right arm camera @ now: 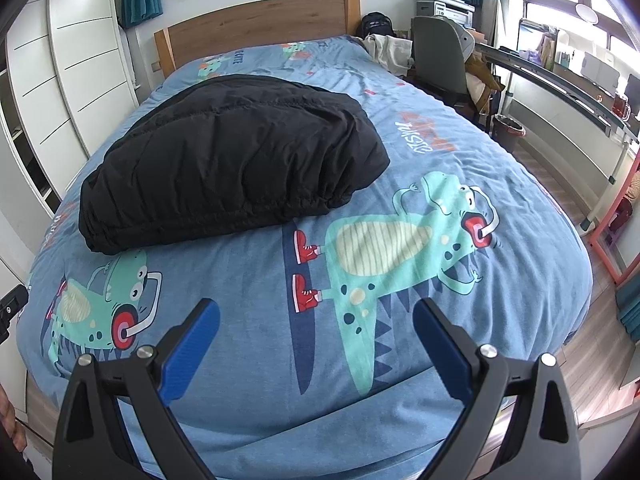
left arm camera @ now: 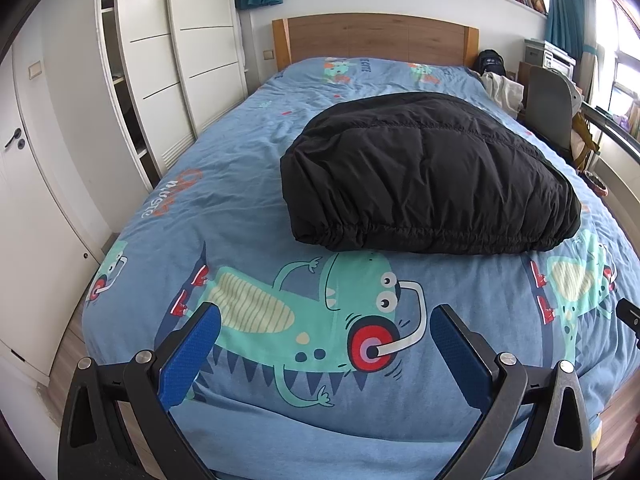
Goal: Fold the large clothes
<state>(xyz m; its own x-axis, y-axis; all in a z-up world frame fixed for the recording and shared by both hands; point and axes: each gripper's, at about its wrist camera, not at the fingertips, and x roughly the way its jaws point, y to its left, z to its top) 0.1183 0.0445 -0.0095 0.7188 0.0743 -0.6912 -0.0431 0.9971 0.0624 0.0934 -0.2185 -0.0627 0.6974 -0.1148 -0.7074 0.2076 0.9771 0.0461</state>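
Observation:
A black puffy jacket (left arm camera: 428, 172) lies folded in a compact bundle on the blue dinosaur-print bed cover (left arm camera: 240, 184), its elastic hem facing me. In the right wrist view the jacket (right arm camera: 232, 156) sits to the upper left on the bed cover (right arm camera: 420, 152). My left gripper (left arm camera: 326, 316) is open and empty, held above the foot of the bed, short of the jacket. My right gripper (right arm camera: 316, 312) is open and empty too, above the foot of the bed, to the right of the jacket.
A white wardrobe (left arm camera: 168, 60) runs along the left of the bed. A wooden headboard (left arm camera: 372, 40) is at the far end. A grey chair (right arm camera: 436, 56), a desk (right arm camera: 560, 84) and a waste bin (right arm camera: 508, 130) stand to the right.

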